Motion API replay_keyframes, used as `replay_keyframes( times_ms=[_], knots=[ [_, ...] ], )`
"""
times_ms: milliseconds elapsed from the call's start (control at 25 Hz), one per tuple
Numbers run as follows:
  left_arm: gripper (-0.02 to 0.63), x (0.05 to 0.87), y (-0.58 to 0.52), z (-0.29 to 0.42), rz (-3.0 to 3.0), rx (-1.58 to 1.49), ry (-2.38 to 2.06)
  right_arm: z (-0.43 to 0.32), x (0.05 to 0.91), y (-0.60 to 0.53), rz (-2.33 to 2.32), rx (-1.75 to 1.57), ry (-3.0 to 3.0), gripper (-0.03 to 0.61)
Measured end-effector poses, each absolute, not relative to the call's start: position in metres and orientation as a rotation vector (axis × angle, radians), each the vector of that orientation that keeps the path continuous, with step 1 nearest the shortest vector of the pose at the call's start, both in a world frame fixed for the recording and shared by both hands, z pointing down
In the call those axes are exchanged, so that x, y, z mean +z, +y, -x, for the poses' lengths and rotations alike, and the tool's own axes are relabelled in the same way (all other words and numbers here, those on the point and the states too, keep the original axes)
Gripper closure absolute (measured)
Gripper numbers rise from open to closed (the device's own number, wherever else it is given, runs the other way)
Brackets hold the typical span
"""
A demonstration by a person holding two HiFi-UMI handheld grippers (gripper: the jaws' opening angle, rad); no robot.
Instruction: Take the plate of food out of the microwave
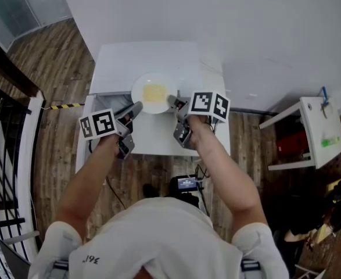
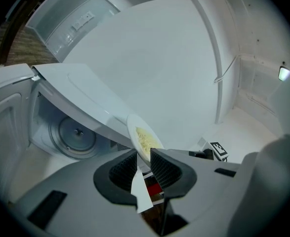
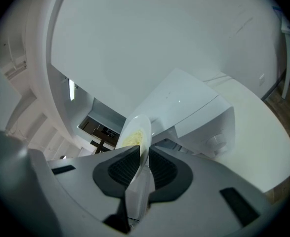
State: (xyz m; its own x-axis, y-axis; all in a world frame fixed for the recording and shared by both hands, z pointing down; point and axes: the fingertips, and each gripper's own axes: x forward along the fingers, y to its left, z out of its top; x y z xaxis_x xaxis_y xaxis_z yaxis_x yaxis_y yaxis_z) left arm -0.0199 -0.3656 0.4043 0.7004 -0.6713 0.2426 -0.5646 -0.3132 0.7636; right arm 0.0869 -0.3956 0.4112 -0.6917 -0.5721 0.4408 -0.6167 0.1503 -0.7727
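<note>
Out in front of the white microwave point(image 1: 155, 60), above the white table point(image 1: 153, 141), we hold the plate point(image 1: 140, 85) between our two hands; it sits clear of the oven's cavity, face up, with the yellow food point(image 1: 154, 92) lying in its middle. Our left gripper point(image 1: 136, 107) takes the plate's left edge and our right gripper point(image 1: 173, 102) takes the right edge. In the left gripper view the dark ribbed fingers point(image 2: 163, 168) stand nearly closed, pinching the thin white rim between their pads; in the right gripper view the fingers point(image 3: 122, 168) clamp the opposite rim the same way, with only the plate's thickness between them. Behind the plate, the left gripper view looks into the open cavity, where the round turntable point(image 2: 77, 132) shows bare.
</note>
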Motion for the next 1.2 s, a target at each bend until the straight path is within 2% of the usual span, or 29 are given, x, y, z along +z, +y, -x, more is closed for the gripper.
replay_keyframes(
  times_ms=[1200],
  knots=[
    [0.529, 0.424, -0.442, 0.026, -1.901, -0.085, -0.962, -0.083, 0.432, -0.477, -1.353, 1.629, -2.206, 0.532]
  ],
)
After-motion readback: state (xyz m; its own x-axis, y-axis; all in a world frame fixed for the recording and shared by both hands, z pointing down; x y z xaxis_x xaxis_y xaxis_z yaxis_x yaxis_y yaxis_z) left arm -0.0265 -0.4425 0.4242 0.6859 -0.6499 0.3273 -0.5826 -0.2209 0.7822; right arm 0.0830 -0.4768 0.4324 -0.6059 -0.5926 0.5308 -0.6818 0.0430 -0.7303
